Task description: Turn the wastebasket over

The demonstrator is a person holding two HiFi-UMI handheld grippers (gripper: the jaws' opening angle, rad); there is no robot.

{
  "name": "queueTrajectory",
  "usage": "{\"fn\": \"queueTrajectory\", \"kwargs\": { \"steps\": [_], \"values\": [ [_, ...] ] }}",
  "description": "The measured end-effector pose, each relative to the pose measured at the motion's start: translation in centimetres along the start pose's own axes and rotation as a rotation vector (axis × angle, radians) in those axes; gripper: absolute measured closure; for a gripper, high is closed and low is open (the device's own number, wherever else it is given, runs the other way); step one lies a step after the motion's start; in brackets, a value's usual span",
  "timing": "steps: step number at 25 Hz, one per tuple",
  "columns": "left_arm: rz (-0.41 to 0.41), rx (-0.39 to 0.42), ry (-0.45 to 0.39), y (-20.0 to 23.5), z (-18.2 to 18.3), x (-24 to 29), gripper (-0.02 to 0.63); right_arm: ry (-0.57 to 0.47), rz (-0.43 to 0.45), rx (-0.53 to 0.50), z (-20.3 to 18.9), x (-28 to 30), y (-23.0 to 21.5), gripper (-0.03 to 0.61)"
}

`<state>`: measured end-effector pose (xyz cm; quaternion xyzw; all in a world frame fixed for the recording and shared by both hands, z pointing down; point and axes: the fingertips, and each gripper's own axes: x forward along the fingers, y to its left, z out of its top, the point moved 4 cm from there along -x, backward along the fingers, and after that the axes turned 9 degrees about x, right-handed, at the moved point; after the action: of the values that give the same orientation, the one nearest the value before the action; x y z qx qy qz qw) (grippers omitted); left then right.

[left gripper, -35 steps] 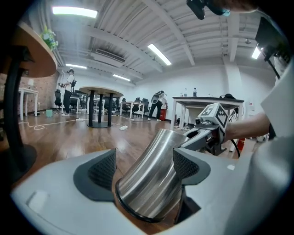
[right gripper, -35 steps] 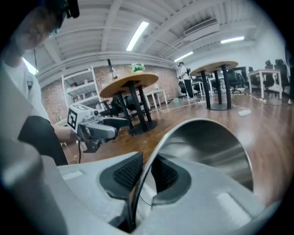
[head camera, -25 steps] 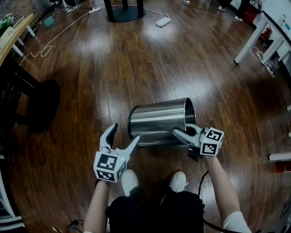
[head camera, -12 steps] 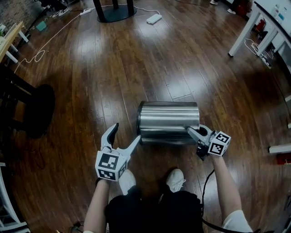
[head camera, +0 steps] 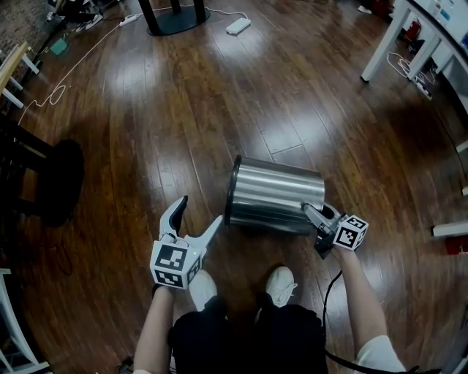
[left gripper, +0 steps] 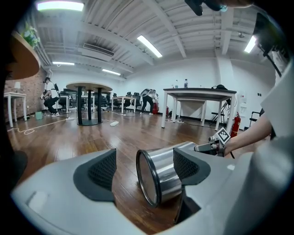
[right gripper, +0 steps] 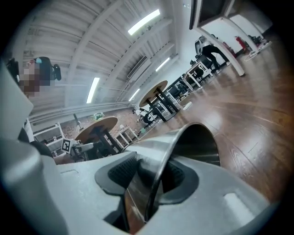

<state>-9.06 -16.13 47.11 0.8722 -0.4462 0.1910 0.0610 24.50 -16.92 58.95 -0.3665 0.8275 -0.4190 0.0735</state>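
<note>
the rim of the tipped wastebasket (head camera: 272, 194) is straddled by the right gripper (head camera: 307, 208), jaws opening; the left gripper (head camera: 200, 210) is held wide, empty, beside its base.

1. Glossy dark wooden floor (head camera: 219, 109) mirrors the ceiling strip lights (left gripper: 149, 46).
2. A white power strip (head camera: 238, 26) lies just beside a round table's black base (head camera: 172, 22).
3. A white cable (head camera: 66, 77) trails across the boards at upper left.
4. A red fire extinguisher (left gripper: 236, 126) stands near a dark-topped, white-legged table (left gripper: 200, 92).
5. People (left gripper: 148, 96) work at distant desks.
</note>
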Motion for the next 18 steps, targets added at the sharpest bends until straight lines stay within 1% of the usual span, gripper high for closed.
{"fn": "queueTrajectory", "kwargs": {
  "steps": [2,4,5,8,12,16,18],
  "values": [
    [-0.002,-0.006,-0.003,0.0,0.4,0.0,0.216,0.006,-0.023,0.007,-0.1,-0.2,-0.4,0.435],
    [-0.004,-0.007,-0.007,0.0,0.5,0.0,0.217,0.016,-0.082,0.013,-0.5,-1.0,-1.4,0.311],
    [-0.005,-0.006,-0.009,-0.1,0.6,0.0,0.217,0.021,-0.112,0.012,-0.5,-1.5,-1.8,0.284],
    [-0.009,0.001,-0.013,0.0,0.9,0.0,0.216,0.038,-0.187,-0.017,-0.3,-3.4,-1.9,0.281],
    [-0.013,-0.002,-0.012,0.0,0.5,0.1,0.217,0.078,-0.258,-0.092,0.1,-5.5,-1.9,0.275],
    [-0.022,-0.008,-0.012,-0.2,0.3,0.3,0.216,0.087,-0.292,-0.182,1.3,-6.3,-0.3,0.273],
    [-0.026,-0.011,-0.01,-0.2,0.2,0.2,0.216,0.08,-0.275,-0.236,2.4,-5.9,1.4,0.272]
  ]
}}
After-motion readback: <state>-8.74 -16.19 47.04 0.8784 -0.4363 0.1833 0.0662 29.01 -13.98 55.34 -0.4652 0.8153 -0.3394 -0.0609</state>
